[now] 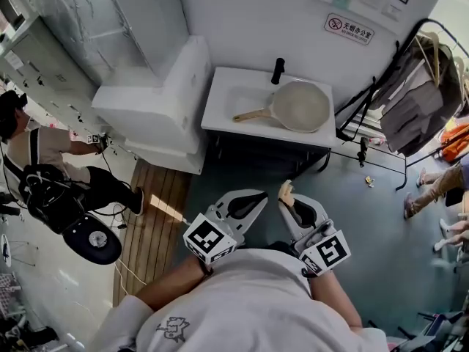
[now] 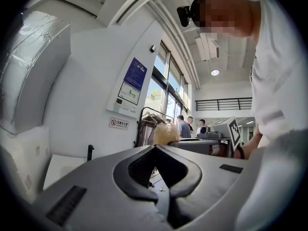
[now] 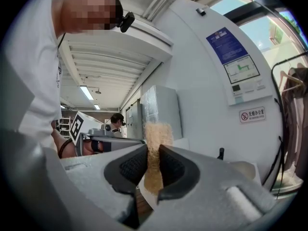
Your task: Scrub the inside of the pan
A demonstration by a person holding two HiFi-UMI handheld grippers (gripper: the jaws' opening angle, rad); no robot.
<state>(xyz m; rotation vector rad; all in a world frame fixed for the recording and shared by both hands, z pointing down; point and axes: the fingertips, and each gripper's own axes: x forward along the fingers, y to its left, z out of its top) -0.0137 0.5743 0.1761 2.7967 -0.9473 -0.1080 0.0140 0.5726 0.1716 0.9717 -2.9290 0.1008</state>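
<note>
Slippage looks likeliest: the right gripper (image 3: 153, 165) clamps a floppy tan scrub pad (image 3: 156, 134), the left gripper (image 2: 155, 148) is closed on nothing, and the pan (image 1: 300, 105) lies unsteadied on the white table (image 1: 220, 105) well ahead, so scrubbing may skid it

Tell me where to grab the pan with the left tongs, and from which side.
Probably the wooden handle: it sticks out leftward from the pan, low over the white table, on the side nearest the left tongs. Come from the near-left, jaws across it.
</note>
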